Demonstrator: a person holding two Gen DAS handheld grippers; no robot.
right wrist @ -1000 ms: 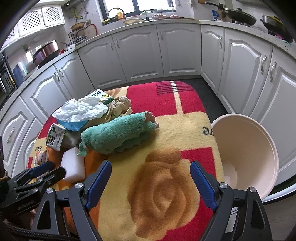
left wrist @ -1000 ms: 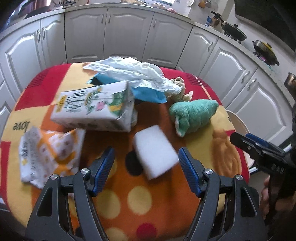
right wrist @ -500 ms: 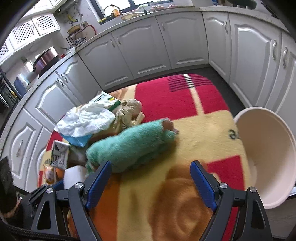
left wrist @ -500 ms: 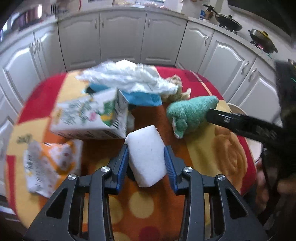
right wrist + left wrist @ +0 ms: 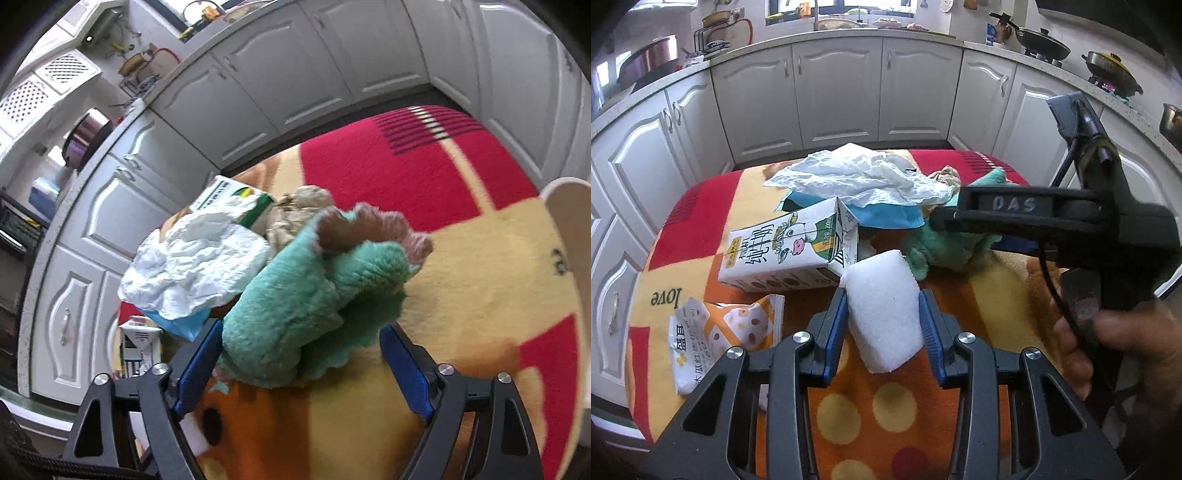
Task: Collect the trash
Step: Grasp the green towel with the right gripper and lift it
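Observation:
My left gripper is shut on a white foam block, held just above the blanket-covered table. My right gripper is open, its blue fingers either side of the near end of a green fluffy cloth; in the left wrist view it reaches across over that cloth. A milk carton, a white crumpled bag on a blue sheet, an orange snack wrapper and a beige crumpled wad lie on the table.
A cream bin stands off the table's right edge. White kitchen cabinets curve around behind the table. A second green-and-white carton lies behind the white bag. My hand holds the right gripper close by on the right.
My left gripper closed on the foam block and lifted it slightly. My right gripper moved forward and left until its open fingers straddle the green cloth.

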